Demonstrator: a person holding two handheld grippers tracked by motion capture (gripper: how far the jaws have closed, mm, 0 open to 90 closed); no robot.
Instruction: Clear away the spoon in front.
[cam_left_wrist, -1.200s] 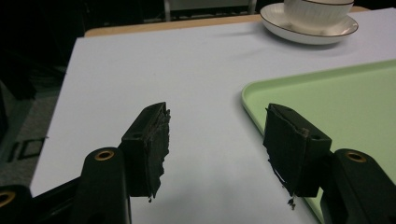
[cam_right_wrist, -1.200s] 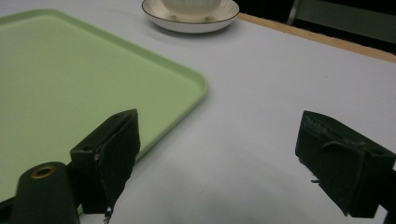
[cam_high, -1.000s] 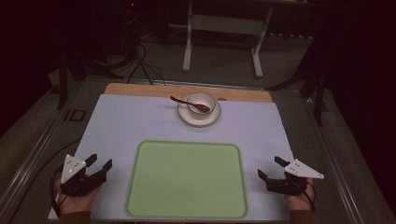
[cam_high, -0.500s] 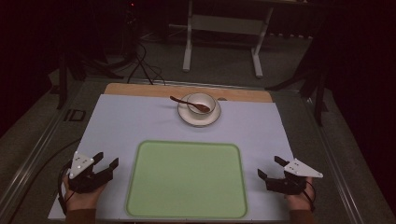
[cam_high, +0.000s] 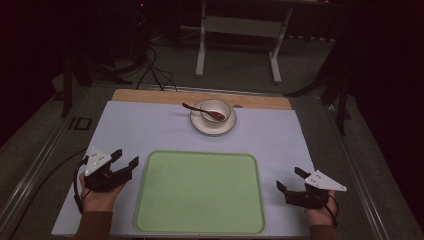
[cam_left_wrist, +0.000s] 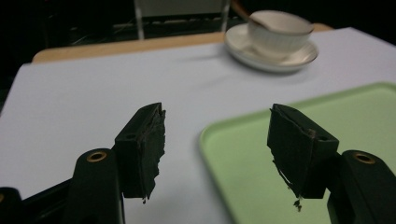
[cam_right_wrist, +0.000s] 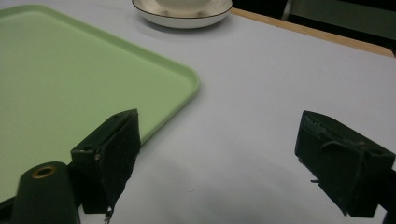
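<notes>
A white cup (cam_high: 215, 110) with a brown spoon (cam_high: 202, 110) in it stands on a white saucer (cam_high: 213, 127) at the far middle of the table. An empty light-green tray (cam_high: 200, 192) lies at the near middle. My left gripper (cam_high: 125, 160) is open just left of the tray's far left corner, held a little above the cloth. My right gripper (cam_high: 291, 179) is open to the right of the tray, low over the cloth. In the left gripper view the jaws frame the tray's corner (cam_left_wrist: 219, 135), with the cup (cam_left_wrist: 279, 31) and saucer (cam_left_wrist: 261, 56) beyond. The right gripper view shows the tray's corner (cam_right_wrist: 184, 79) and the saucer (cam_right_wrist: 182, 18).
A pale lavender cloth (cam_high: 150, 130) covers the table, with a wooden edge (cam_high: 150, 95) showing at the far side. Beyond the table are a white stand (cam_high: 240, 30) and cables (cam_high: 150, 70) on the dark floor.
My left gripper has moved forward and to the right, toward the tray's far left corner. The right gripper has stayed where it was.
</notes>
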